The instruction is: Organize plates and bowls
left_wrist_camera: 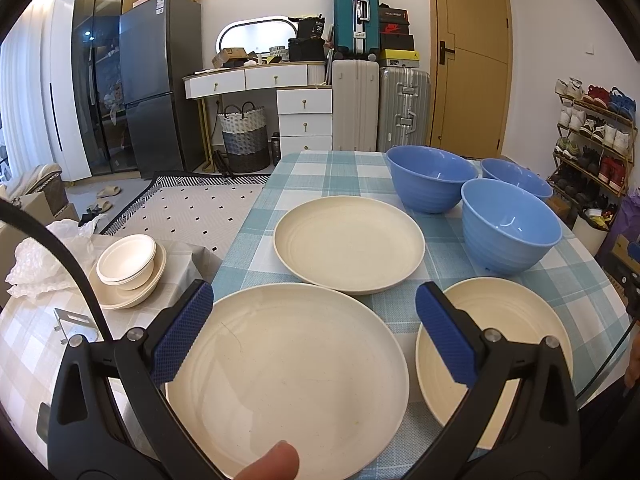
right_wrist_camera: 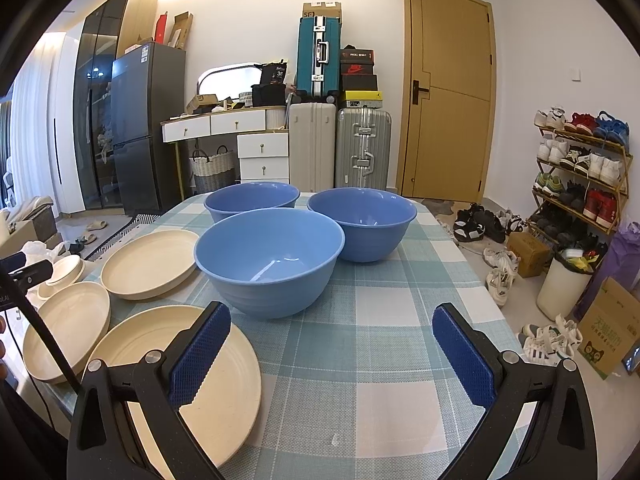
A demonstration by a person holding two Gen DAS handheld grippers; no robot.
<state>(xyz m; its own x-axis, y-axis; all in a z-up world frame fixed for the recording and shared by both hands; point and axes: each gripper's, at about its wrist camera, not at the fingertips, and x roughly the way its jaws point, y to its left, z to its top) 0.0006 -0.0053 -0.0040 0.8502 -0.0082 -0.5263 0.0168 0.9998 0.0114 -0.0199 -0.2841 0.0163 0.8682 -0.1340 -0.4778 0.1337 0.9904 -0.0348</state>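
Observation:
Three cream plates and three blue bowls sit on a checked tablecloth. In the left wrist view, my left gripper (left_wrist_camera: 314, 330) is open above the near plate (left_wrist_camera: 288, 376), with a second plate (left_wrist_camera: 348, 244) behind it and a third (left_wrist_camera: 504, 328) at right. Blue bowls (left_wrist_camera: 510, 226) (left_wrist_camera: 430, 178) (left_wrist_camera: 516, 178) stand at the back right. In the right wrist view, my right gripper (right_wrist_camera: 332, 354) is open and empty over the cloth, in front of the nearest bowl (right_wrist_camera: 270, 260). Two more bowls (right_wrist_camera: 362, 228) (right_wrist_camera: 252, 198) stand behind. Plates (right_wrist_camera: 200, 380) (right_wrist_camera: 66, 330) (right_wrist_camera: 150, 262) lie left.
A side table at left holds stacked white paper bowls (left_wrist_camera: 128, 266) and crumpled plastic wrap (left_wrist_camera: 40, 264). The table edge (right_wrist_camera: 496, 292) drops off at right toward shoes and a cardboard box (right_wrist_camera: 612, 328) on the floor. A thumb (left_wrist_camera: 276, 464) shows at the bottom.

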